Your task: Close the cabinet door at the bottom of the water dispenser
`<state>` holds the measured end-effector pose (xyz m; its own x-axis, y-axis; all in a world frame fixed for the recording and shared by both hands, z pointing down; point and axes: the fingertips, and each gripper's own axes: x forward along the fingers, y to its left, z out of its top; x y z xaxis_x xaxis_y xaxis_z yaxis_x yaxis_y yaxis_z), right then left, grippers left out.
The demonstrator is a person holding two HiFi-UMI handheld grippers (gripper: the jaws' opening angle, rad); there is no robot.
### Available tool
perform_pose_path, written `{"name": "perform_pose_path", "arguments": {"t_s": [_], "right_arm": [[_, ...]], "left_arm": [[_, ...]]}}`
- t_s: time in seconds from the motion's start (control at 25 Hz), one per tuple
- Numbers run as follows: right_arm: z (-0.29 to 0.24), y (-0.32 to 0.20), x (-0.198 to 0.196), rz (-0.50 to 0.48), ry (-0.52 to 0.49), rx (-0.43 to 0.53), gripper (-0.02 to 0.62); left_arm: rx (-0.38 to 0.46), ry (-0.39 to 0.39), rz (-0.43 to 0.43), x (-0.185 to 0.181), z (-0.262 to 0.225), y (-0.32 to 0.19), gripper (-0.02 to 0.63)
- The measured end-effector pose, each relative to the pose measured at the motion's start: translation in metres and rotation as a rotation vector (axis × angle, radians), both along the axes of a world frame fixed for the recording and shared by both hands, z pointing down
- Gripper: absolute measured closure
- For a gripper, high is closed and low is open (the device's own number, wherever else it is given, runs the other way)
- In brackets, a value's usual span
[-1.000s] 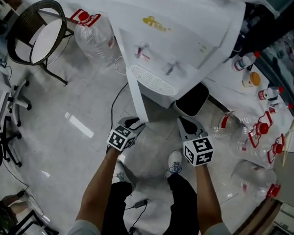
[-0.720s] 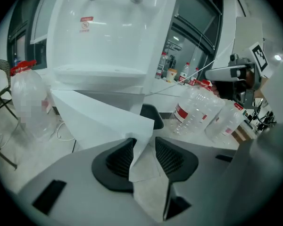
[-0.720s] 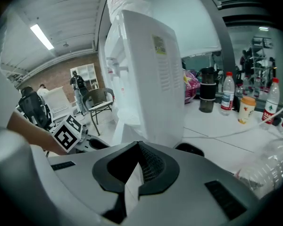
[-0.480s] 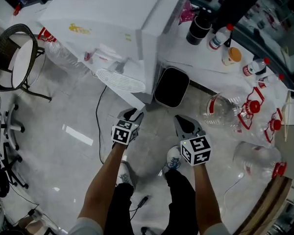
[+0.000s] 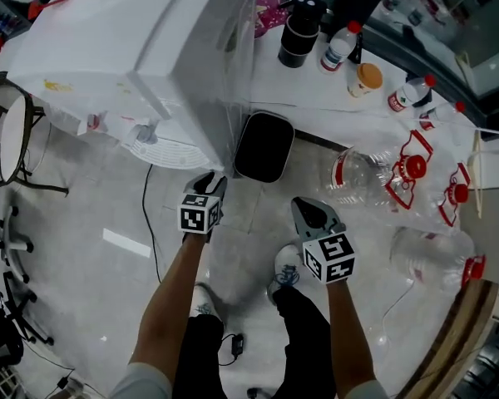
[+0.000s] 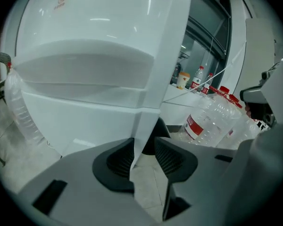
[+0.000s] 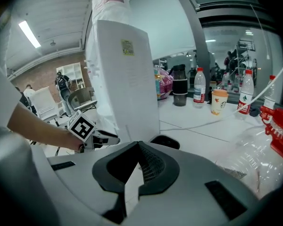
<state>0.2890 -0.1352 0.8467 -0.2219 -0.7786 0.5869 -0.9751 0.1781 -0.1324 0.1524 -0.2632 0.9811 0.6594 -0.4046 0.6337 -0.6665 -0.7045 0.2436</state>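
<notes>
The white water dispenser (image 5: 133, 40) stands at the upper left of the head view. My left gripper (image 5: 209, 179) is at its lower front corner. In the left gripper view the thin edge of the white cabinet door (image 6: 151, 93) runs down between the jaws of the left gripper (image 6: 144, 157). The jaws have just been closing. The edge lies against the left pad, and a gap shows at the right pad. My right gripper (image 5: 303, 208) hovers to the right above the floor. Its tips meet with nothing between them, and it faces the dispenser's side (image 7: 127, 79).
A black waste bin (image 5: 264, 146) stands right beside the dispenser. Large clear water bottles (image 5: 366, 177) lie on the floor at the right. Small bottles and cups (image 5: 341, 44) sit on a white ledge behind. A chair (image 5: 4, 135) is at far left. A cable (image 5: 147, 214) crosses the floor.
Both grippers have moved forward toward the dispenser's base, the left one staying at the door's edge. The dispenser now sits further left in the head view and the bin is nearer.
</notes>
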Motion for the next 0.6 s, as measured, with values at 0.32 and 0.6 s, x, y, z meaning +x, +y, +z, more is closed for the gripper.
{"name": "perform_pose_path", "arguments": {"t_s": [0.32,0.6], "right_arm": [[-0.025,-0.010,0.009,0.013,0.014,0.003,0.569],[-0.132,-0.014,-0.001,-0.007,0.071,0.068,0.569]], "left_arm": [[-0.019,-0.031,0.071,-0.001,-0.010,0.016,0.466],[0.022,-0.005,-0.008,-0.073,-0.121,0.023,0.483]]}}
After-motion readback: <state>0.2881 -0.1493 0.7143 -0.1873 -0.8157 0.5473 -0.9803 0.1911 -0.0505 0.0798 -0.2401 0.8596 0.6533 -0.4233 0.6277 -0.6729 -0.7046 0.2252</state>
